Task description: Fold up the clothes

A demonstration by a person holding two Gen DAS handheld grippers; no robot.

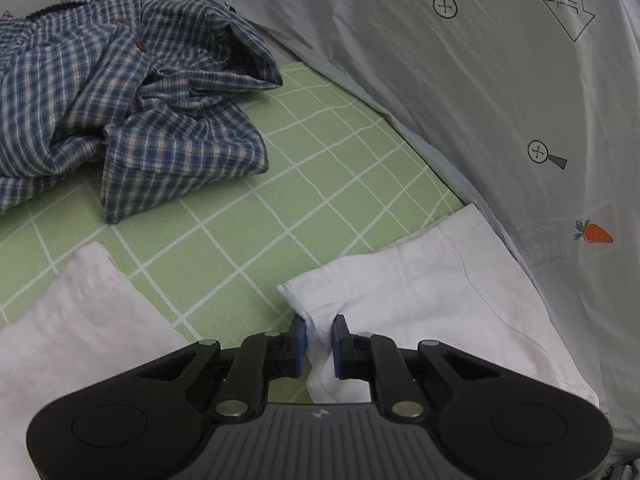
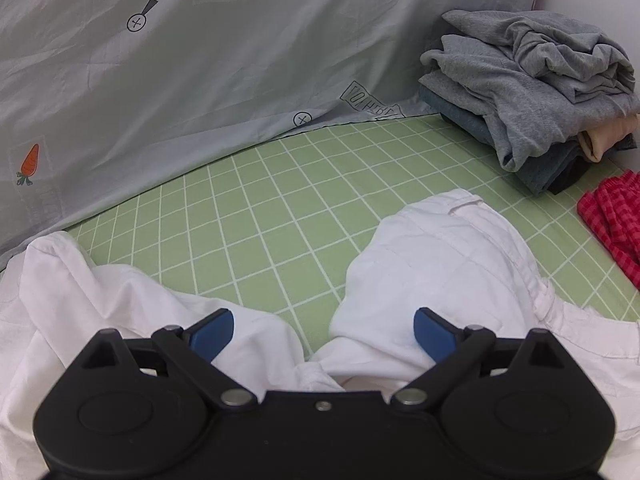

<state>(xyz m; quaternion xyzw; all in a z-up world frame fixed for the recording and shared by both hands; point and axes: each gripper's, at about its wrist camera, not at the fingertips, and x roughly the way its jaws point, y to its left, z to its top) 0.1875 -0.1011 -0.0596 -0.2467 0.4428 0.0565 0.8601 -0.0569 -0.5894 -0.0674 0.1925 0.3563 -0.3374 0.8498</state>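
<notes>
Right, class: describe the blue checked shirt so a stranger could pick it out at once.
Start at the green grid sheet. At its far left, beside the pale printed cover, lies the blue checked shirt. It alone is crumpled and plaid; the garment nearby is plain white.

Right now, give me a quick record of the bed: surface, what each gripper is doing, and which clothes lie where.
surface: green checked sheet
left gripper: shut on an edge of the white garment
right gripper: open over the white garment, gripping nothing
unfolded: blue plaid shirt, crumpled
folded pile: grey clothes
also: red striped cloth
behind: pale printed bedding
</notes>
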